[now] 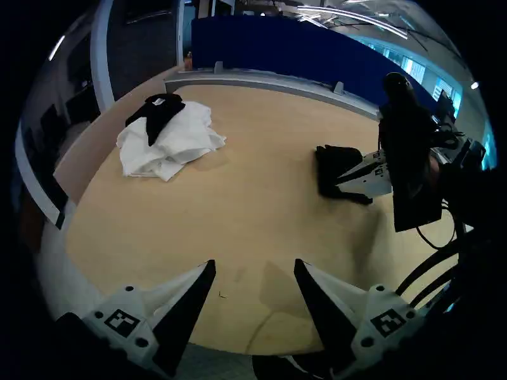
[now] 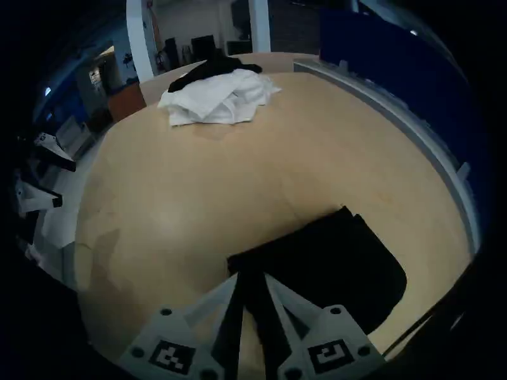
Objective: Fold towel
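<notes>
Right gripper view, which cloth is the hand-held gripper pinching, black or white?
The flat folded black towel at the near edge of the light wooden table: the right hand-held gripper pinches it. The crumpled white cloth pile lies far across.

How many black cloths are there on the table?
2. One folded black towel, pinched by the right gripper; one black cloth on top of the far white pile. More may be hidden in it.
</notes>
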Demonstrator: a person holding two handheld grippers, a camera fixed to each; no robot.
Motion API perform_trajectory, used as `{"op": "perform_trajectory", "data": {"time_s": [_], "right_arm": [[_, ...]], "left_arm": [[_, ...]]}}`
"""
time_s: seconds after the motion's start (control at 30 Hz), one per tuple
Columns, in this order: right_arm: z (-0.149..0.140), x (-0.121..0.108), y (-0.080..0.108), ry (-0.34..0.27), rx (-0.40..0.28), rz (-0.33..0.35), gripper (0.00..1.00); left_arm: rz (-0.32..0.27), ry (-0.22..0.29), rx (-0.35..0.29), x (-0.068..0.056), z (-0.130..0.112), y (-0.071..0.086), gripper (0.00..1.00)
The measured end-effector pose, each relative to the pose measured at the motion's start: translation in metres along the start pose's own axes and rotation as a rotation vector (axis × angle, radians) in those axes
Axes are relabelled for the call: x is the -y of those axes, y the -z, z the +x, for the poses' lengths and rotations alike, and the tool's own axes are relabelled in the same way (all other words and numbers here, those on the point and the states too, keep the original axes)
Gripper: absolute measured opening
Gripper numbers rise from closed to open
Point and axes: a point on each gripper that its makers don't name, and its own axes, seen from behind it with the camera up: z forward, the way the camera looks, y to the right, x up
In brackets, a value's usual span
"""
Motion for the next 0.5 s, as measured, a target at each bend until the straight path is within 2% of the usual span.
{"op": "perform_trajectory", "data": {"time_s": [0.3, 0.4, 0.5], "right_arm": [[0.008, -0.001, 0.024, -0.013, -0.069, -0.021, 0.81], [0.005, -0.005, 0.034, -0.03, -0.08, -0.042, 0.9], [-0.004, -0.011, 0.043, -0.052, -0.081, -0.07, 0.92]], "left_arm": [[-0.004, -0.006, -0.002, -0.002, 0.002, 0.003, 0.92], [-0.004, -0.011, -0.004, -0.003, 0.003, 0.004, 0.92], [-0.004, -0.018, -0.007, -0.003, 0.006, 0.005, 0.92]]}}
